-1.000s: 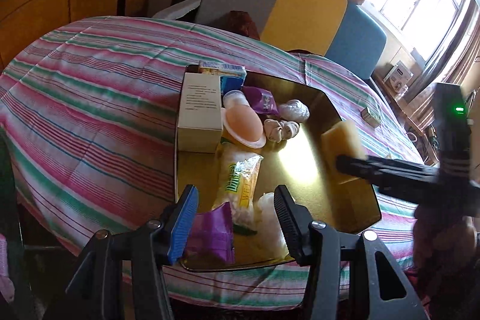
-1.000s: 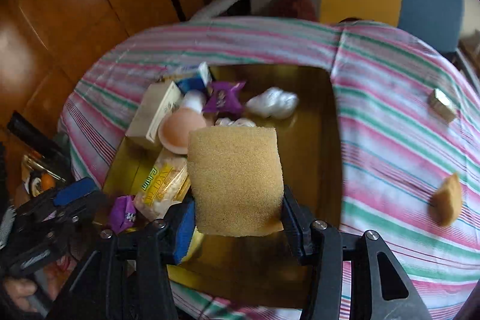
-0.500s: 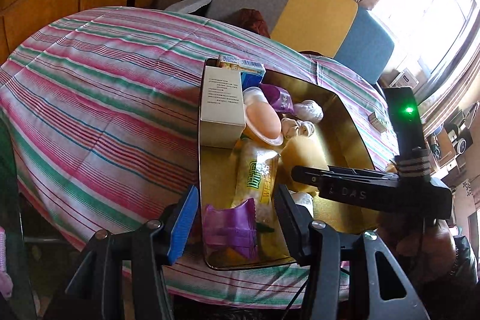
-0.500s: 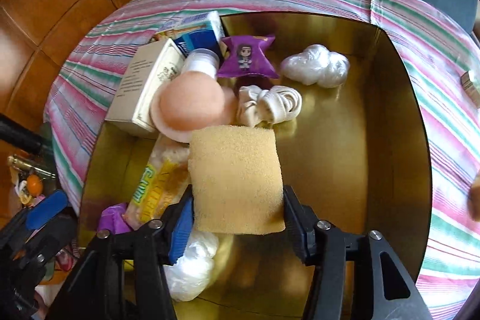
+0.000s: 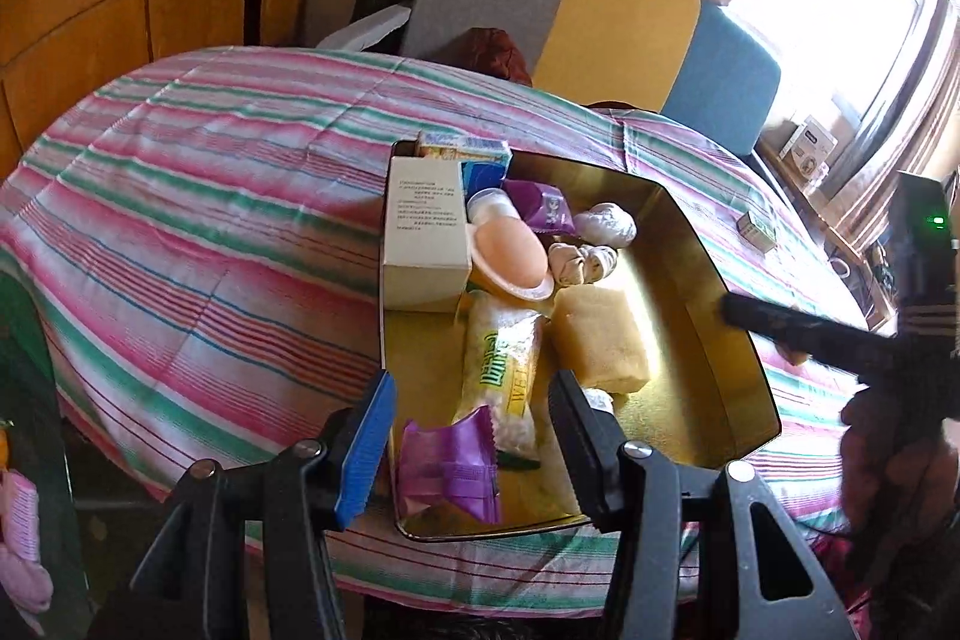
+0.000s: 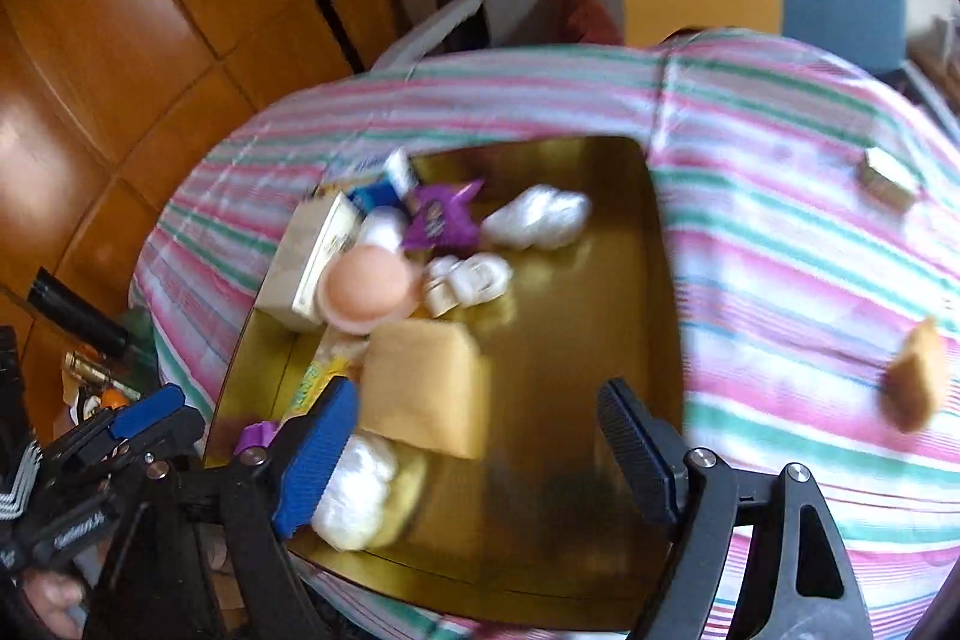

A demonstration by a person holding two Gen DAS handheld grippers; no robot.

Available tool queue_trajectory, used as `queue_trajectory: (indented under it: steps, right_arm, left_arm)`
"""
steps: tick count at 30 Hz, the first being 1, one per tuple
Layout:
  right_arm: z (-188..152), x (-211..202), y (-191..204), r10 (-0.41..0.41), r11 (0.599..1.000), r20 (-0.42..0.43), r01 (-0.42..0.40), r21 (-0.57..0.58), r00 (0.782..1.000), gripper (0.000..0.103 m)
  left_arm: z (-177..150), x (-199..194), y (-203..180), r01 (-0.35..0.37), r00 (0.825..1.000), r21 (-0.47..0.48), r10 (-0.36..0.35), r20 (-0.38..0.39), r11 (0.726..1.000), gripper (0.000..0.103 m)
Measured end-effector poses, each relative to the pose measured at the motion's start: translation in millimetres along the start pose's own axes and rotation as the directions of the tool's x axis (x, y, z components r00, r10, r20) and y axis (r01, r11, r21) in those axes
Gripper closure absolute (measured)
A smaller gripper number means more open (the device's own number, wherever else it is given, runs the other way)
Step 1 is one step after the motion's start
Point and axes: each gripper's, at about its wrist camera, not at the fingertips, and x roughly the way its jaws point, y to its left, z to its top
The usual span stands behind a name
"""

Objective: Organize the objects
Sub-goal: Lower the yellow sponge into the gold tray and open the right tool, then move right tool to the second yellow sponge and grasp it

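Observation:
A tan sponge [image 5: 600, 340] lies in the gold tray [image 5: 708, 280] beside a yellow-green wafer pack [image 5: 501, 370]. In the right wrist view the sponge [image 6: 420, 394] sits between the opening jaws of my right gripper [image 6: 474, 400], free of the pads and leaning on a white plastic wad [image 6: 360, 484]. My left gripper [image 5: 474, 430] hovers open over the tray's near left corner, above a purple packet [image 5: 450, 466]. The right gripper's arm [image 5: 810, 334] reaches in from the right.
The tray's far left holds a white box [image 5: 426, 232], a peach cup [image 5: 510, 259], another purple packet [image 5: 543, 208], a cream bundle [image 5: 582, 262] and a white wad [image 5: 606, 223]. On the striped cloth lie a small box [image 6: 888, 178] and a brown chunk [image 6: 915, 382].
The right gripper carried the sponge down into the tray, opened and let it go, then drew back. The sponge now rests in the tray. The left gripper stayed put.

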Motion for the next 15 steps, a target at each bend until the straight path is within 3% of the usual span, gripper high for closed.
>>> queue_trajectory:
  steps: [8,15]
  right_arm:
    - [-6.7,-51.5,-82.5,-0.143,0.984,0.07,0.135,0.113,0.987,0.017]
    - [-17.0,-84.4,-174.9,-0.298,0.932,0.077,0.272,0.238,0.952,0.017]
  left_arm:
    - [2.5,-0.3,-32.1,0.007,1.0,0.084,-0.006,-0.01,0.996,0.05]
    - [1.8,2.0,-69.9,0.016,1.0,0.176,-0.013,-0.021,0.984,0.05]
